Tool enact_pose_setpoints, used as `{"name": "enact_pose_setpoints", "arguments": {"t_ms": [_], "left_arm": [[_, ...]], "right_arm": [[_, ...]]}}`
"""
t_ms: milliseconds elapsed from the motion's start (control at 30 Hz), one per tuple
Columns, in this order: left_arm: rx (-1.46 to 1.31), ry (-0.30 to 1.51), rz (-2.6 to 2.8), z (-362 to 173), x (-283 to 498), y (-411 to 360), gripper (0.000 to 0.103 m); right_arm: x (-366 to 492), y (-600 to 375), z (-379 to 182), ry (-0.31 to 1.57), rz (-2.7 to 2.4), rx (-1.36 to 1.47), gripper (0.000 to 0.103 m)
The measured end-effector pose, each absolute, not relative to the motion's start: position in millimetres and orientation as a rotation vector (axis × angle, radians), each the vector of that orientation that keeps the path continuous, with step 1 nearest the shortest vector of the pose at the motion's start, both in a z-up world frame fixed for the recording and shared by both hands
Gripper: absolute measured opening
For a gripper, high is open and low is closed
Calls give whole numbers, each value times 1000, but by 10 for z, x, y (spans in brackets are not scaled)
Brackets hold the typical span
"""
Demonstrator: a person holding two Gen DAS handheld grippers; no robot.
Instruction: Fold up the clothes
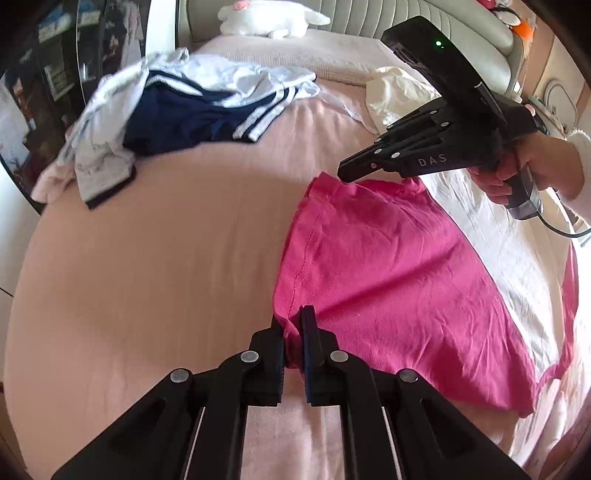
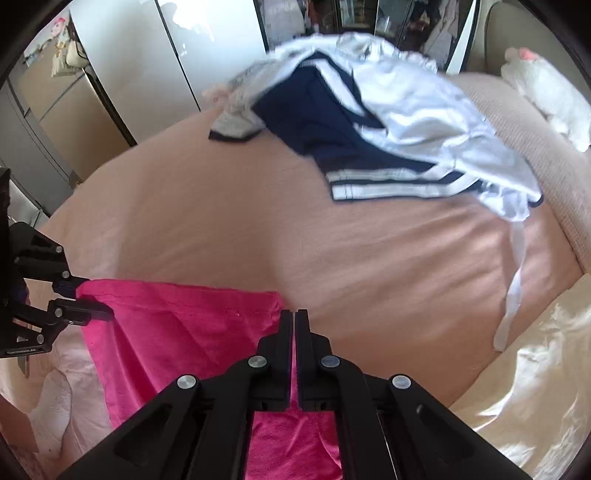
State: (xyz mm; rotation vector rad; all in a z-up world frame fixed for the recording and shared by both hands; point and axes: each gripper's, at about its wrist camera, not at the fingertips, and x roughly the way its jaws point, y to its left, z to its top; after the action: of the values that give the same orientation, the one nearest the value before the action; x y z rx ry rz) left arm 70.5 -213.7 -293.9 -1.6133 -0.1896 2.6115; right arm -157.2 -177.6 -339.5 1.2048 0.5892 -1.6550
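Note:
A bright pink garment [image 1: 388,277] [image 2: 177,332] lies spread on the pale pink bed [image 1: 166,258] [image 2: 351,277]. My left gripper [image 1: 293,326] is shut on its near corner, with pink fabric bunched between the pads. The right wrist view shows that same left gripper [image 2: 92,299] clamped on the corner at the far left. My right gripper [image 2: 294,314] [image 1: 341,172], held by a hand [image 1: 532,166], is shut at the garment's other corner along the same edge. Pink cloth shows between its fingers.
A loose heap of white, grey and navy striped clothes [image 1: 184,107] [image 2: 369,122] lies farther up the bed. A cream cloth [image 1: 399,96] [image 2: 535,369] and a white sheet [image 1: 498,240] lie beside the pink garment. A white plush toy [image 1: 266,18] [image 2: 546,92] rests by the headboard. Wardrobes [image 2: 147,55] stand beyond the bed.

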Motion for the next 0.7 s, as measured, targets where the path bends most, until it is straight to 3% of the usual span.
{"name": "enact_pose_setpoints", "arguments": {"t_ms": [100,133,200,233,267,333,400,467,533,600,700], "left_arm": [[-1645,-510,2521,-3111,756,-2381,14],[-1642,-565,2538,-3090,831,-2463,18],[-1637,-635,2580,-3037,981,-2611,41],[-1632,-665,2587,-3037,1000,-2667,47],[-1626,-696,2594,-3037,1018,-2723,53],[-1594,-830,2550,-3091,992,-2777,54],[-1569,-914,2512,-3154,934,-2768,53],[-1576,-785,2504,-3205,845,-2571,51],[-1586,-573,2542,-3229,825,-2327,15],[-1591,-478,2585,-3206,811,-2201,7],[-1571,-504,2649,-3095,820,-2272,7]], "right_arm": [[-1713,-1689,-3504,463,-1581,1363,0],[-1738,-1649,-3481,431,-1575,1378,5],[-1720,-1642,-3431,487,-1565,1354,34],[-1694,-1662,-3421,529,-1559,1336,56],[-1663,-1697,-3429,564,-1541,1322,60],[-1607,-1785,-3473,619,-1499,1310,60],[-1536,-1885,-3522,677,-1486,1295,40],[-1470,-1980,-3564,730,-1474,1279,26],[-1491,-1994,-3539,698,-1489,1284,8],[-1505,-1982,-3515,660,-1522,1284,6],[-1481,-1989,-3490,633,-1584,1260,6]]}}
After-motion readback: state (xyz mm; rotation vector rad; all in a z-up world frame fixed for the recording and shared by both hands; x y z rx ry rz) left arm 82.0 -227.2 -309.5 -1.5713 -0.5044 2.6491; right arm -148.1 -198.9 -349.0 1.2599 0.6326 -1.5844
